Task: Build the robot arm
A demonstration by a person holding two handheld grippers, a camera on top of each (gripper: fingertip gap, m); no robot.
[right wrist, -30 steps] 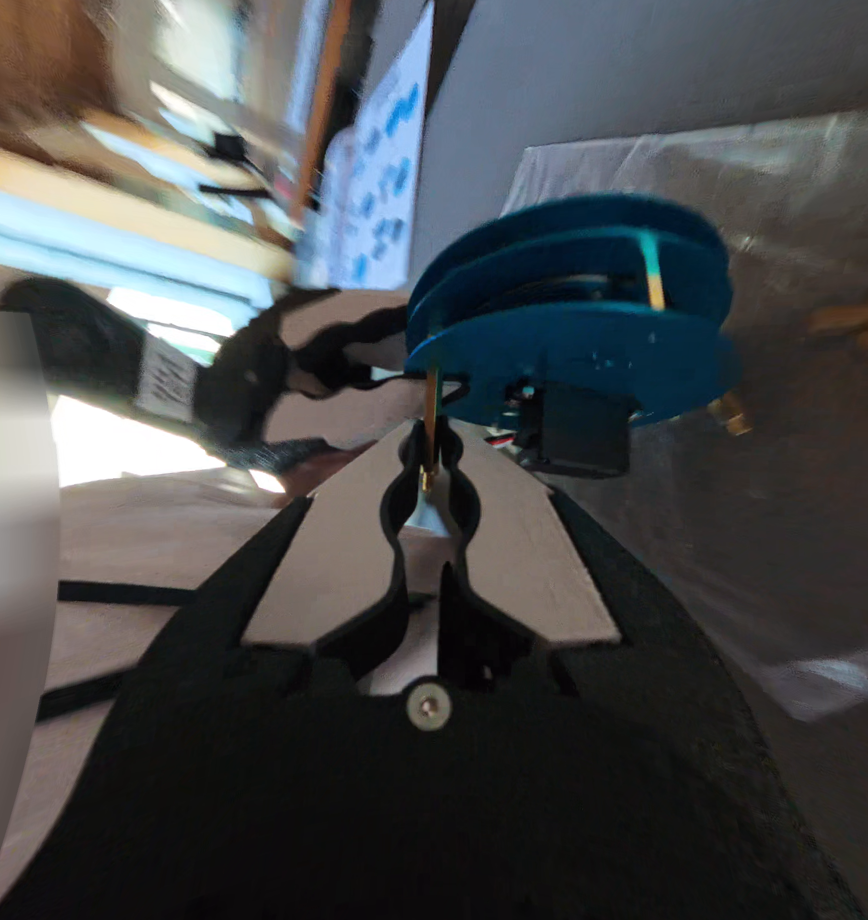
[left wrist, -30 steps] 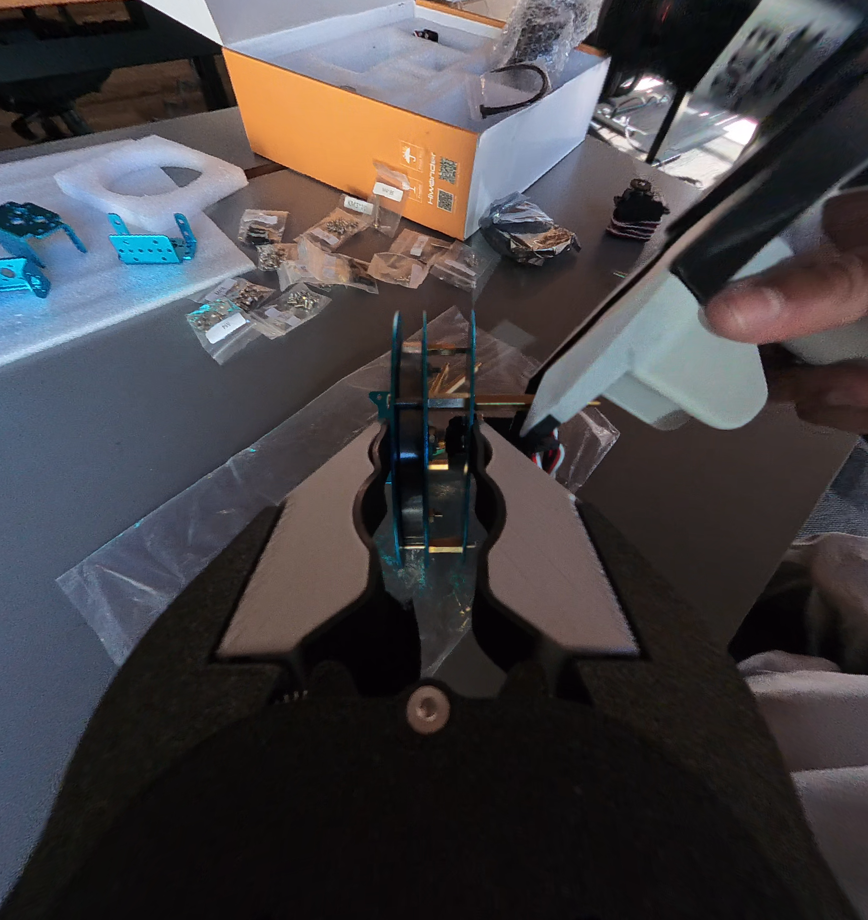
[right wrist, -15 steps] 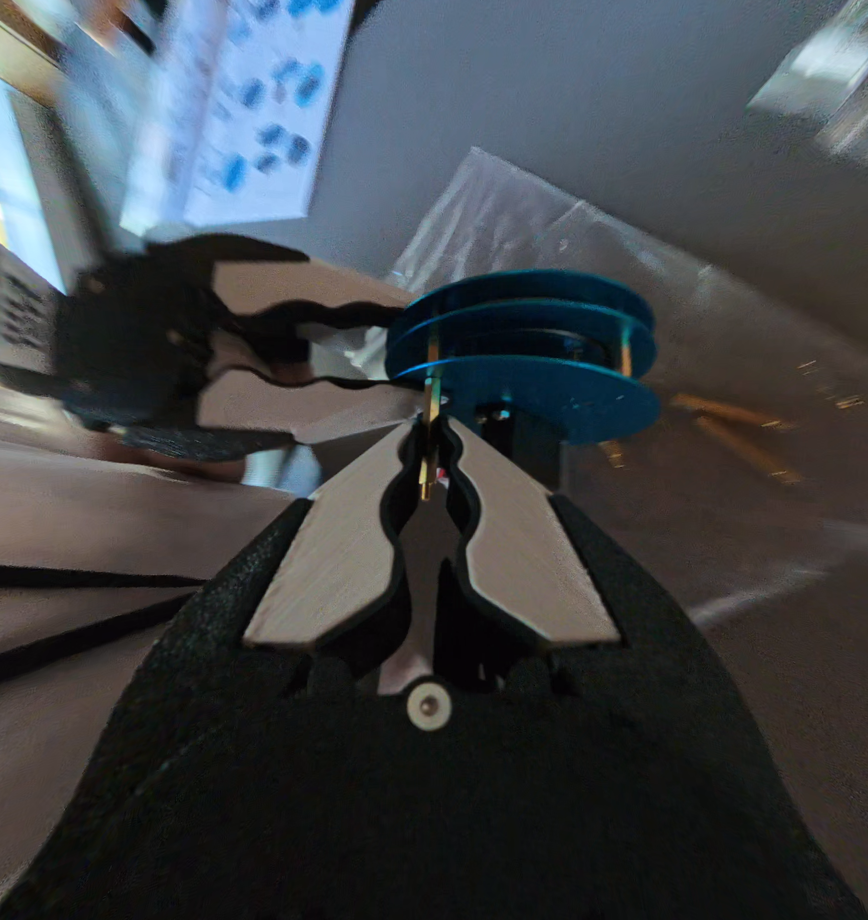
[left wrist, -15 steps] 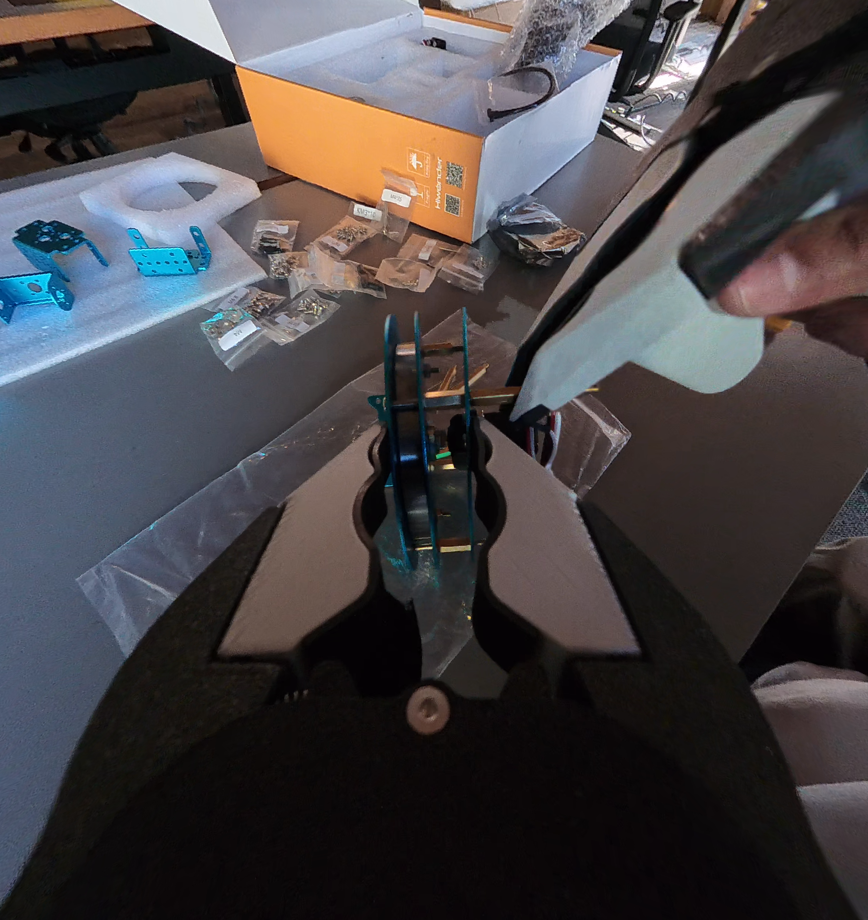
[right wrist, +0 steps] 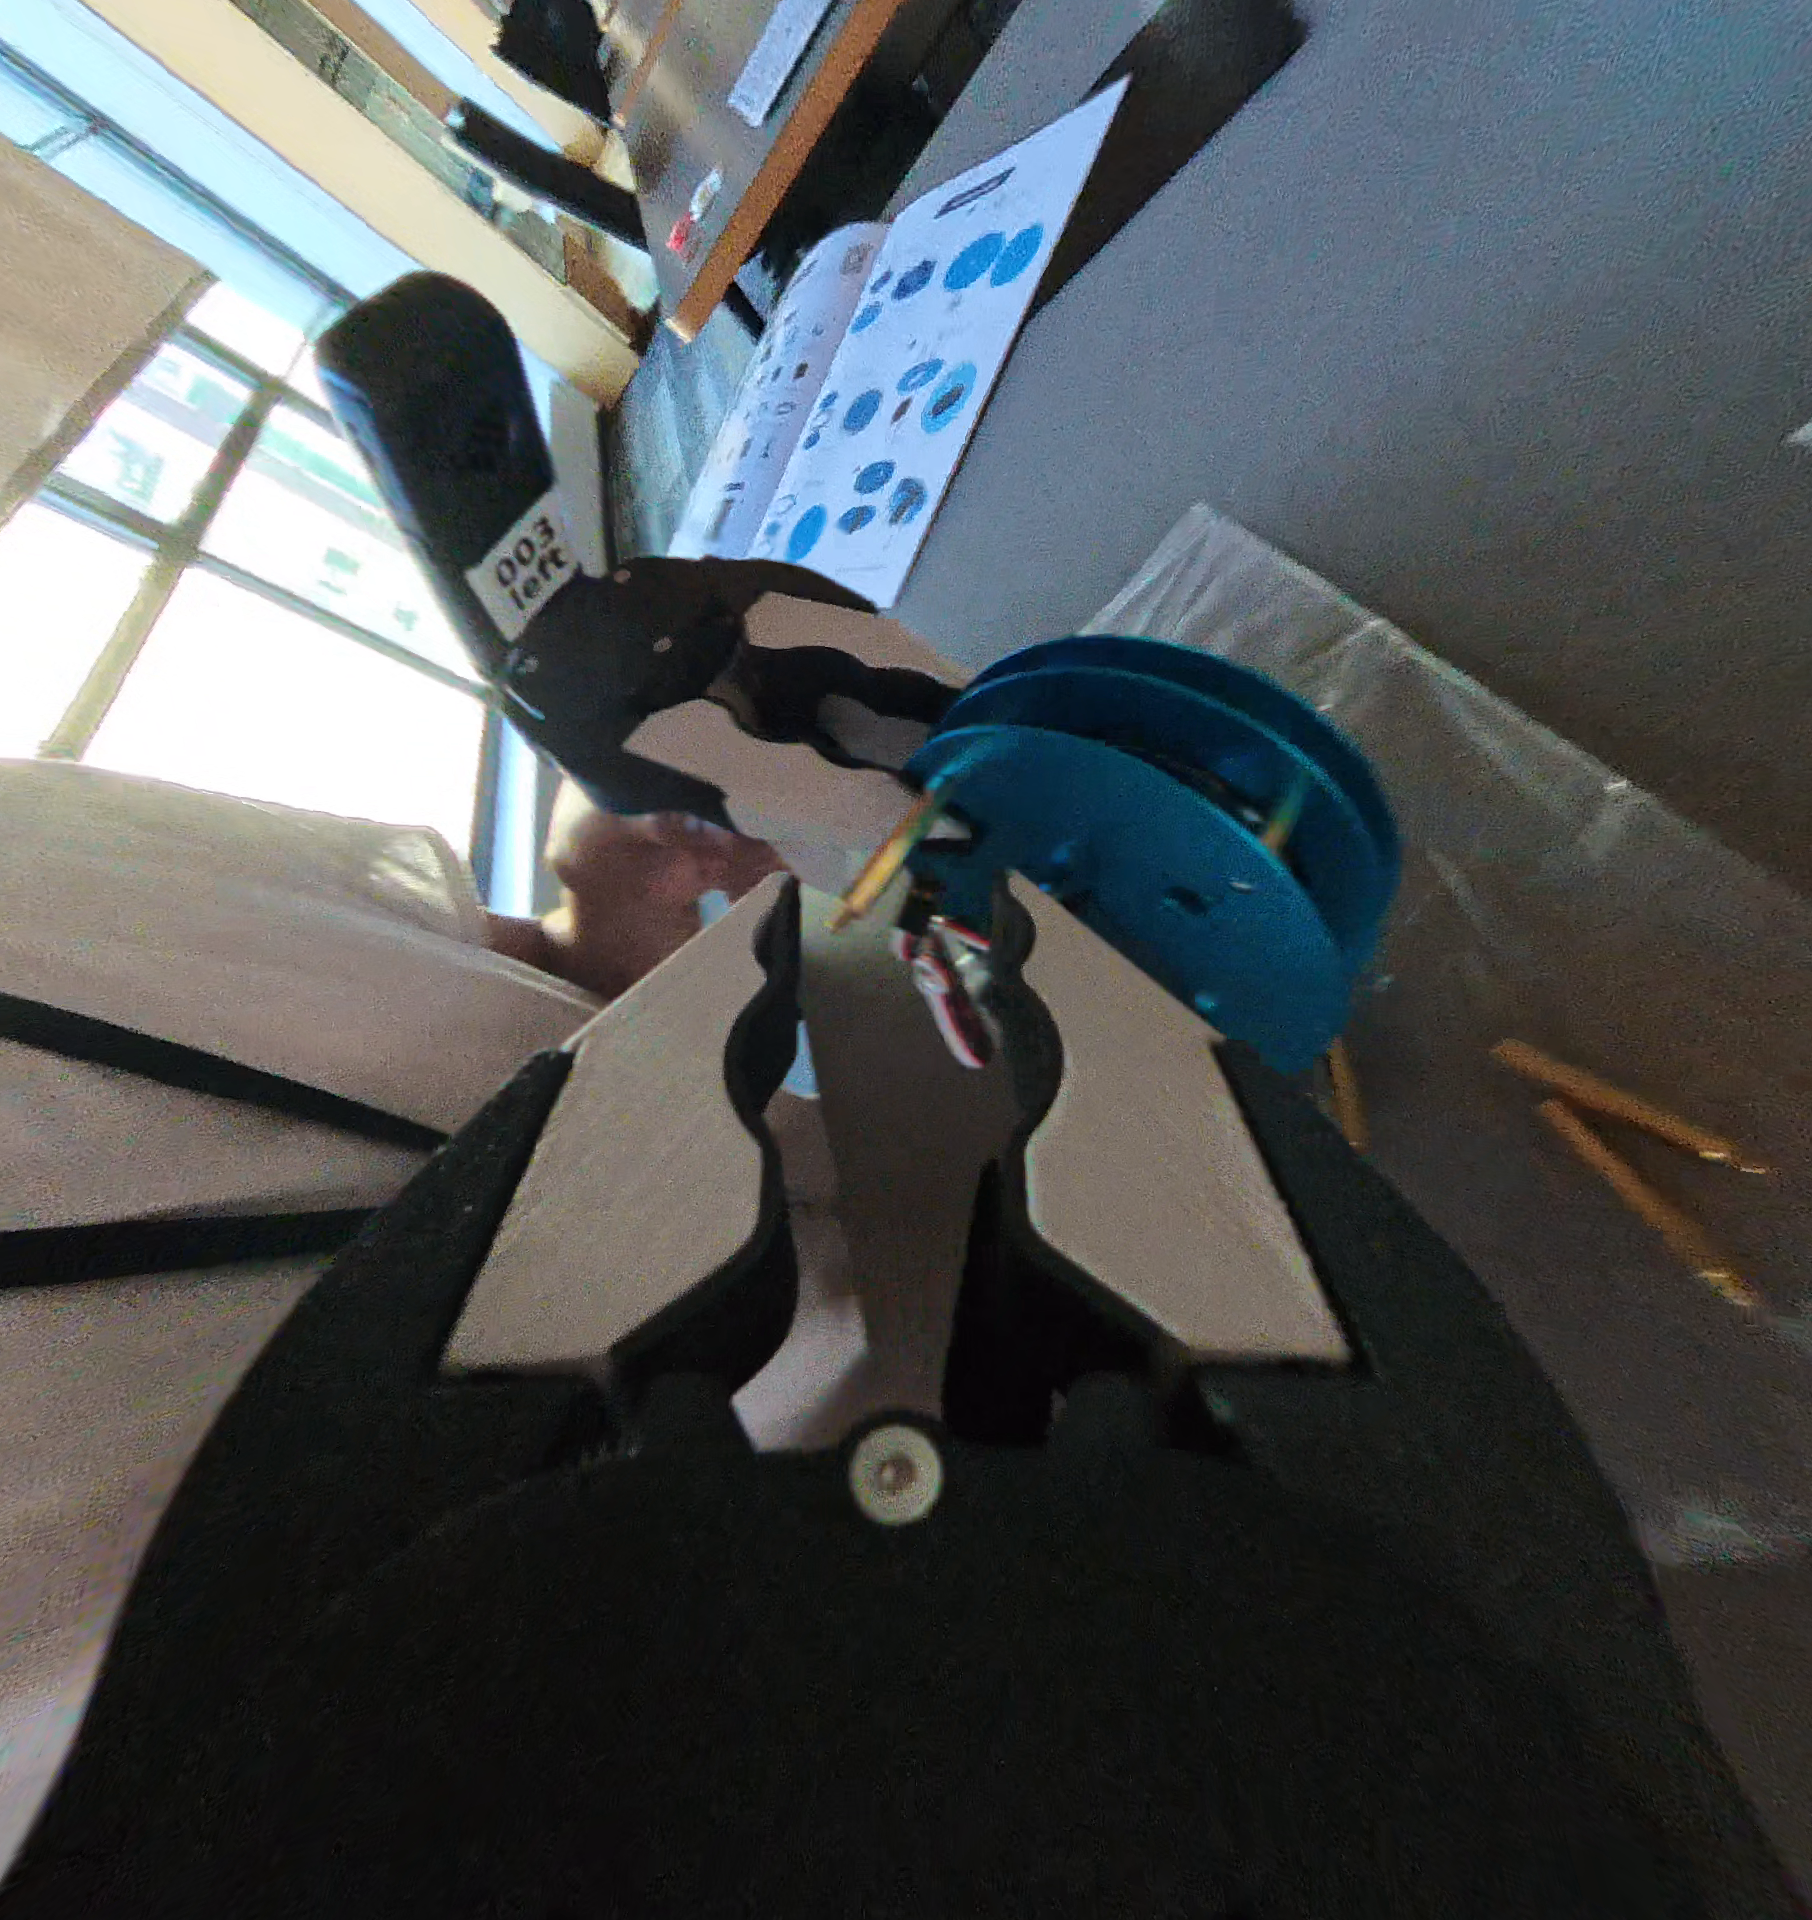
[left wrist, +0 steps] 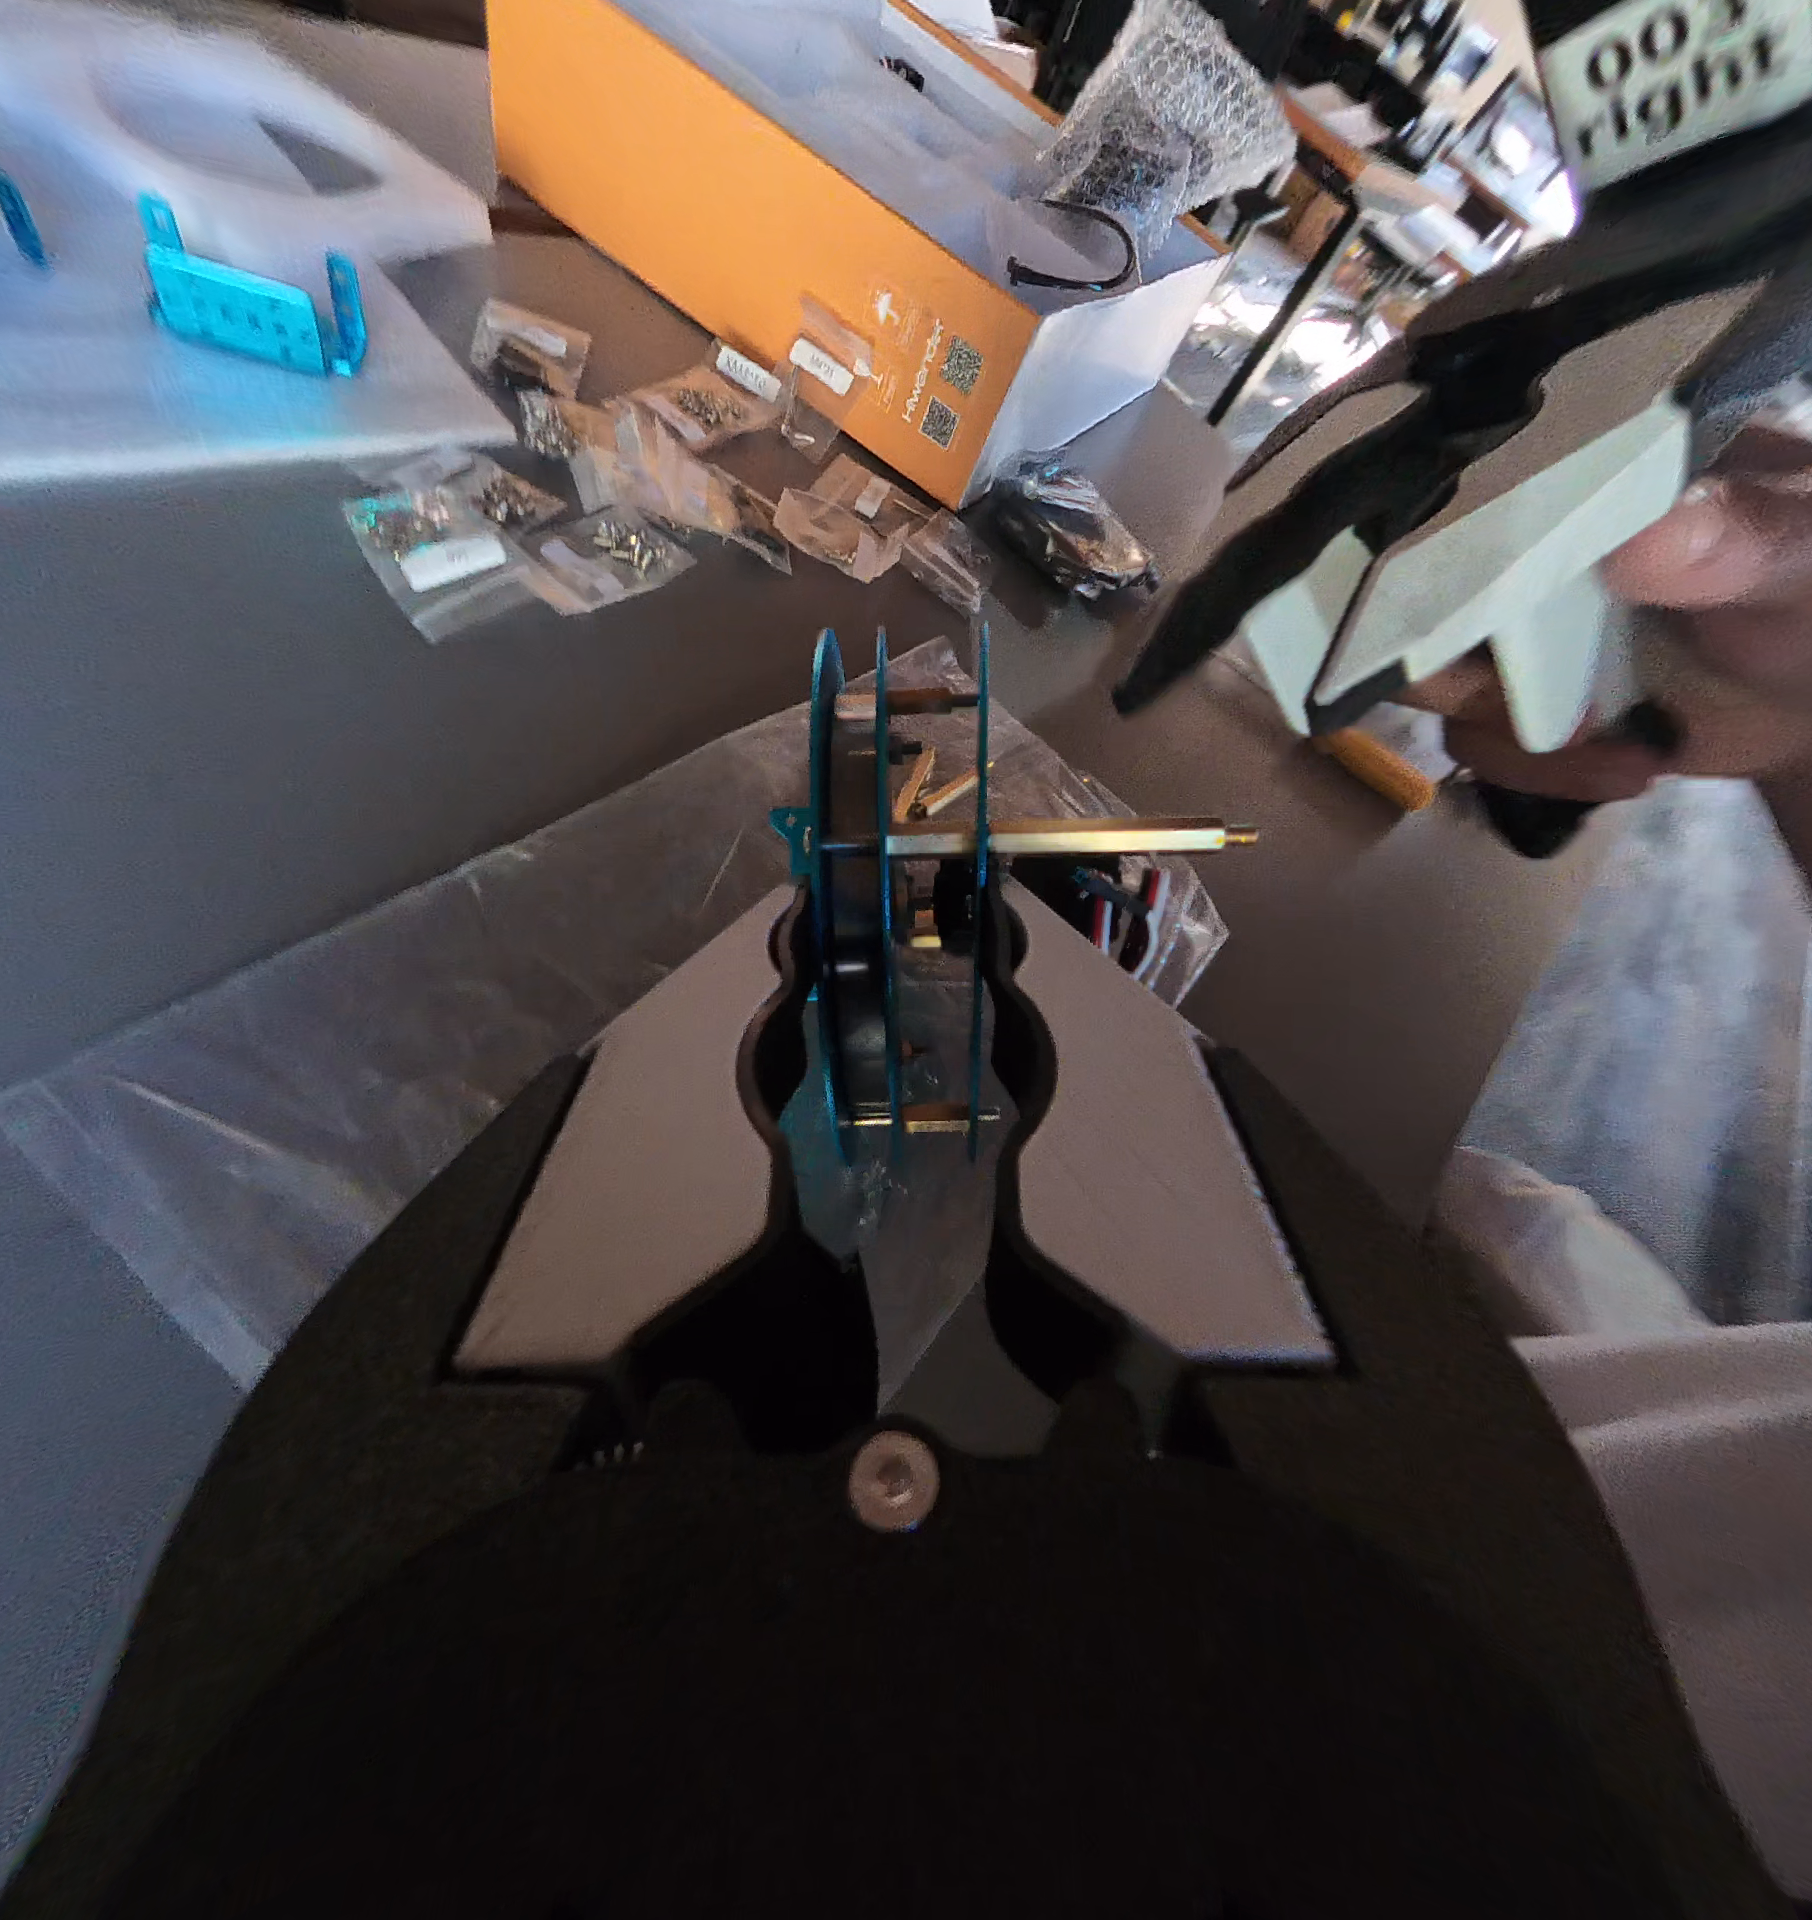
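Left wrist view: my left claw [left wrist: 897,966] clamped on blue disc assembly [left wrist: 897,904], discs edge-on, held clear above plastic sheet [left wrist: 362,1018] on bench [left wrist: 154,727]; I judge this keeps brass standoff [left wrist: 1078,834] sticking sideways, reachable. Count: three discs, one long standoff. Right claw [left wrist: 1193,665] hovers off its tip, apart from it. Orange box [left wrist: 736,229], many small hardware bags [left wrist: 528,520] behind.

Right wrist view: my right claw [right wrist: 897,935] spread, empty, standoff tip [right wrist: 886,868] just ahead. Two loose brass rods [right wrist: 1629,1153] on sheet. Instruction sheet [right wrist: 881,395] beyond.
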